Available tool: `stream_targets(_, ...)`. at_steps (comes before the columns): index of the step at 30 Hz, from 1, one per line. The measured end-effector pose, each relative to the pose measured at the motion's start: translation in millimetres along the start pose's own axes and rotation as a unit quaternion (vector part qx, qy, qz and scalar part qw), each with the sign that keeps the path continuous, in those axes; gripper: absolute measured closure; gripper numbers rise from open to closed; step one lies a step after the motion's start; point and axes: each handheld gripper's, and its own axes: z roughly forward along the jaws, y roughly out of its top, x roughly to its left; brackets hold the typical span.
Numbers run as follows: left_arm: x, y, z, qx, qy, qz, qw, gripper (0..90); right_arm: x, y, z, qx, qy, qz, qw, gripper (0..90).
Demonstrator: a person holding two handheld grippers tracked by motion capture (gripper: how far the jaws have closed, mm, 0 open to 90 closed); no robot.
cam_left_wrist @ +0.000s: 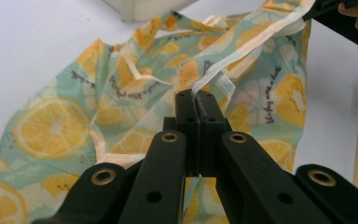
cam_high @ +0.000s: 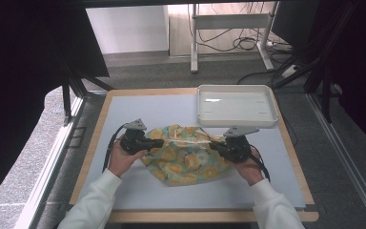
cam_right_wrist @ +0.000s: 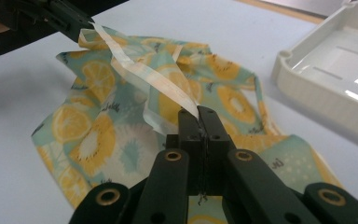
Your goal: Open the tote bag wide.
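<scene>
A pale green cloth point(cam_high: 187, 160) printed with yellow citrus slices lies crumpled on the table's light mat, between my two grippers. In the high view my left gripper point(cam_high: 160, 142) is at the cloth's left edge and my right gripper point(cam_high: 213, 145) at its right edge, pointing toward each other. In the left gripper view the left gripper point(cam_left_wrist: 196, 99) is shut on a pale strip point(cam_left_wrist: 242, 49) at the cloth's edge. In the right gripper view the right gripper point(cam_right_wrist: 199, 115) is shut on the same strip point(cam_right_wrist: 135, 67). The strip runs lifted between the two grippers above the cloth point(cam_right_wrist: 121, 140).
An empty white tray point(cam_high: 271, 102) stands at the back right of the table, just behind the right gripper. The light mat point(cam_high: 138, 107) lies on a wooden tabletop point(cam_high: 100, 119). Beyond the table are a floor, a desk frame and cables.
</scene>
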Motion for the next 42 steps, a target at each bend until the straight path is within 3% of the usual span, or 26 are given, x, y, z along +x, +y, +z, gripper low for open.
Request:
stream_targets(14,-20.9,-21.4,-7.2,0.005,-0.015,0.008,0.9998,90.0,18.2,-26.5,-9.3,0.01,0.029,0.005,0.9995,88.9)
stream_targets(21,-29.9,-37.0,0.7,0.024,-0.024,0.007,0.9994,90.0,27.1,-43.5,-8.2,0.03,0.034,0.008,0.9989,88.8)
stream_targets(32,-32.5,-52.0,8.3,0.046,-0.032,0.002,0.9984,90.0,31.8,-66.2,-0.3,0.077,0.047,0.023,0.9957,88.9)
stream_targets(42,-34.7,-62.6,24.8,0.084,-0.037,0.005,0.9957,90.0,33.2,-79.1,1.0,0.102,0.04,0.018,0.9938,88.9)
